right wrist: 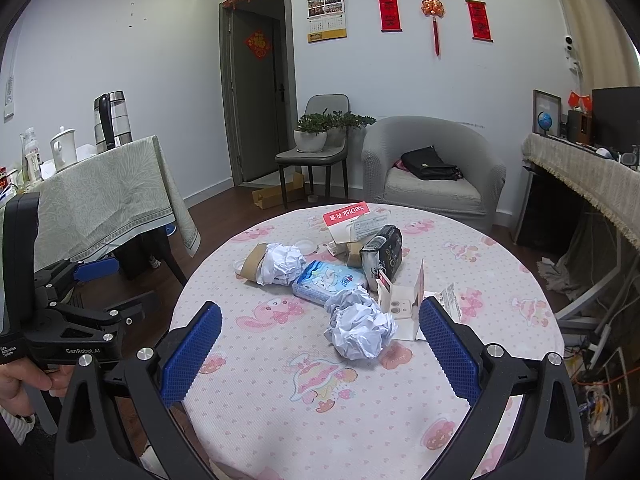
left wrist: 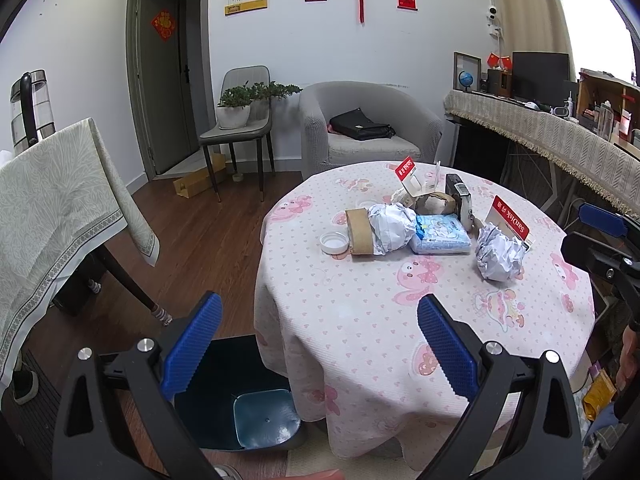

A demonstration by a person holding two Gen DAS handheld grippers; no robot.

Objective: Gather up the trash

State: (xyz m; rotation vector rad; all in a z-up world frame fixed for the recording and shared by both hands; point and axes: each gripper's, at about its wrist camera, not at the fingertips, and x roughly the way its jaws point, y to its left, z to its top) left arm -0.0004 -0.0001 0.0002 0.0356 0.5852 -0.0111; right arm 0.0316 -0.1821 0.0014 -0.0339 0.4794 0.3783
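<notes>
A round table (left wrist: 360,320) with a pink-patterned cloth holds a pile of trash: two crumpled paper balls (left wrist: 500,256) (left wrist: 390,228), a cardboard roll (left wrist: 358,232), a white lid (left wrist: 334,242), a blue tissue pack (left wrist: 440,234), a black packet (left wrist: 458,196) and red SanDisk cards (left wrist: 510,220). A dark bin (left wrist: 240,396) stands on the floor by the table's left side. My left gripper (left wrist: 320,340) is open and empty over the table's near-left edge, above the bin. My right gripper (right wrist: 320,344) is open and empty, just short of the nearest paper ball (right wrist: 360,328).
A second table with a grey cloth (left wrist: 52,208) stands on the left with a kettle (left wrist: 32,108). A chair with plants (left wrist: 240,120) and a grey armchair (left wrist: 368,128) stand behind. A cluttered desk (left wrist: 560,136) runs along the right.
</notes>
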